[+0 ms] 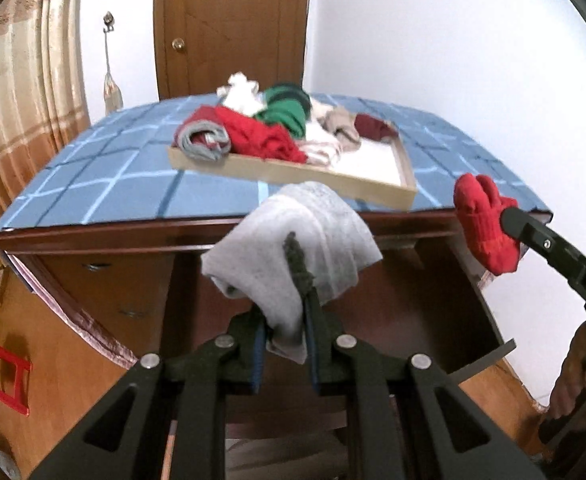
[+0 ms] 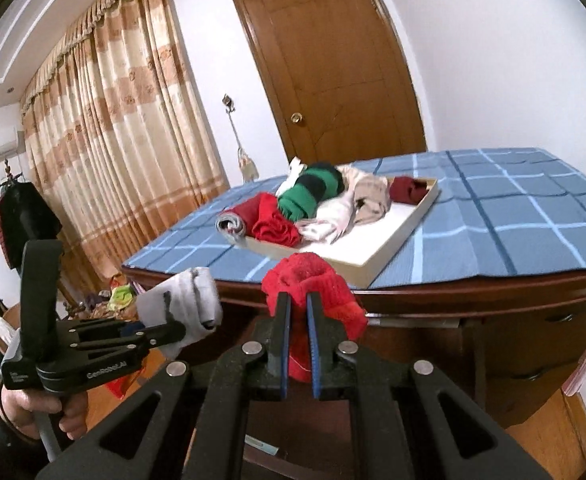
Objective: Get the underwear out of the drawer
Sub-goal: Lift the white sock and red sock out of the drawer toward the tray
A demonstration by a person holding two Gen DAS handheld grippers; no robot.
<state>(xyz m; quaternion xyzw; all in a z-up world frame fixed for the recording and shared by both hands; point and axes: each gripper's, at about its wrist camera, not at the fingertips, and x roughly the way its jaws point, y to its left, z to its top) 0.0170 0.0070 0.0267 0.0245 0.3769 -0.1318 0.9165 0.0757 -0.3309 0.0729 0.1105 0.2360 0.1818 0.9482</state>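
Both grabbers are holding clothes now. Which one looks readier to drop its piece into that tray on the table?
Probably the right gripper: its red garment hangs just before the tray corner. The left gripper, holding the grey garment, sits lower and further back.

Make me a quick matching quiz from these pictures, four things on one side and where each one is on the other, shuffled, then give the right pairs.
Things:
1. grey cloth
2. red cloth
3. green striped cloth
4. tray

Places:
A. lying in the tray's pile
B. clamped in the left gripper
C. resting on the blue checked tabletop
D. clamped in the right gripper

Pairs: 1-B, 2-D, 3-A, 4-C
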